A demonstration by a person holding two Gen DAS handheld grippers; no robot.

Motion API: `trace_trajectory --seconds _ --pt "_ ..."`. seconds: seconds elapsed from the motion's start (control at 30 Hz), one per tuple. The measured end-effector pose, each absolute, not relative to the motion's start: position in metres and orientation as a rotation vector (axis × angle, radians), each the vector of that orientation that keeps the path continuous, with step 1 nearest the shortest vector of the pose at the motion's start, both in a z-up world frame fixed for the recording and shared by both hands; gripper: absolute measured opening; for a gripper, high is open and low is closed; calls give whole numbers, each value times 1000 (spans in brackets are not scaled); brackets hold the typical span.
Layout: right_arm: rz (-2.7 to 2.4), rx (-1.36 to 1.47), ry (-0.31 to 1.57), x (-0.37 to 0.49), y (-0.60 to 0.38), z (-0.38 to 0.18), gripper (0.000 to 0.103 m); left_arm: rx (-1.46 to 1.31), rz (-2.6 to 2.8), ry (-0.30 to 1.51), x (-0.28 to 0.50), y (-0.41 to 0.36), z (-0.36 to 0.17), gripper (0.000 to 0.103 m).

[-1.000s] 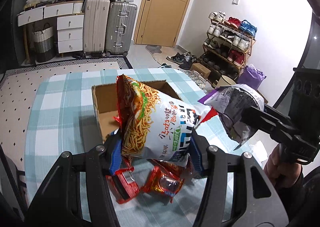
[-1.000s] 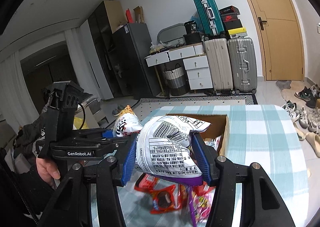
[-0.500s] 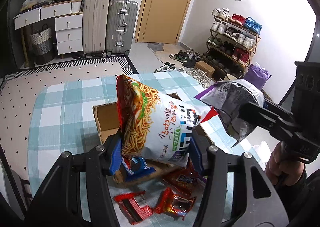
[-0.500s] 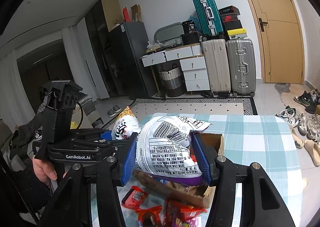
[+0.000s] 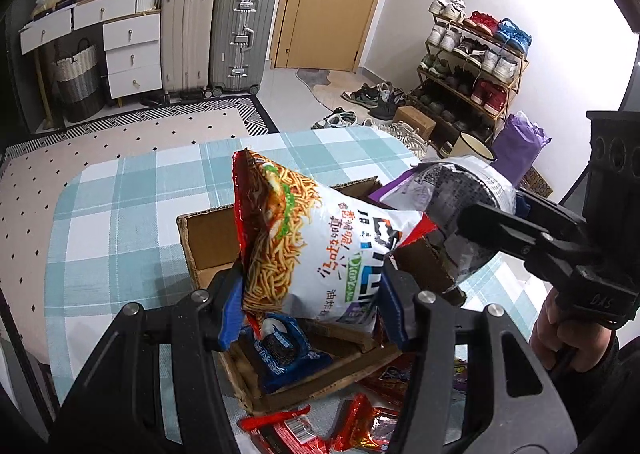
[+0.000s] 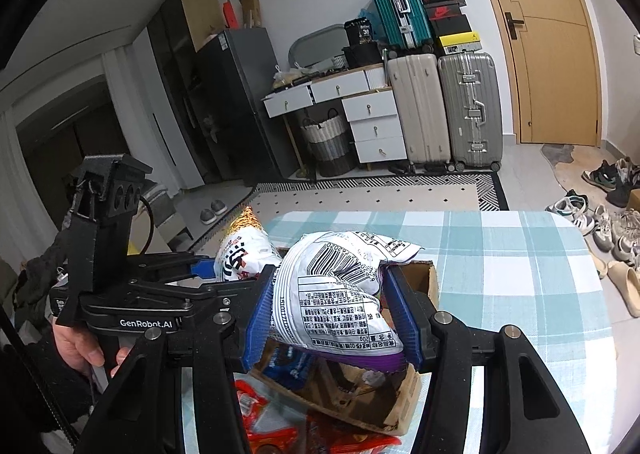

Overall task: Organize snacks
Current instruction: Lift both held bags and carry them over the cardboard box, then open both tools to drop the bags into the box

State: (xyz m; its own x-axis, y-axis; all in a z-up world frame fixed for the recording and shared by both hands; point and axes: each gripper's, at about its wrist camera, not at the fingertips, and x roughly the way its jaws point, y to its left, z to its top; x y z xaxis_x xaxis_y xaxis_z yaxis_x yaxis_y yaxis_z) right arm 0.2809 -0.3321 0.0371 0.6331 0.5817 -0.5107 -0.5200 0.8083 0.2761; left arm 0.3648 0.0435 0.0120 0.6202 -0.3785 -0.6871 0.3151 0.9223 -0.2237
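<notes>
Checked tablecloth (image 5: 120, 214): cardboard box (image 5: 208, 238) at centre. Left gripper (image 5: 310, 306) pinched noodle bag (image 5: 312, 238); right gripper (image 6: 332, 314) clamped white bag (image 6: 336, 294) at 2 o'clock, above box. Risk: puffy bags colliding, slipping.

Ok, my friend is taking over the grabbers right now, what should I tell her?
Left gripper: shut on the noodle snack bag, held up over the cardboard box.
Right gripper: shut on the white and purple bag, also above the box.
Done: a blue packet already lies in the box.
Left: lower both bags into the box and let go, then gather the red packets lying on the checked tablecloth in front of the box.
</notes>
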Motion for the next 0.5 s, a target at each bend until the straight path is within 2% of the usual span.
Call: trace_trajectory --seconds 0.2,0.3,0.33,0.4,0.43,0.47,0.5 --pt "620 99 630 293 -323 27 55 -81 -390 815 376 47 1 55" --pt "613 92 625 293 -319 24 55 -78 -377 818 378 49 -1 58" --pt "616 89 627 293 -317 23 56 -79 -371 819 378 49 -1 62" --pt "619 83 634 294 -316 22 62 -71 -357 814 376 50 1 76" --pt "614 84 629 294 -317 22 73 -67 -349 803 374 51 2 80" --pt "609 86 618 293 -318 24 79 -66 -348 789 371 52 4 80" --pt "605 88 603 291 -320 26 79 -63 -351 783 369 52 7 81"
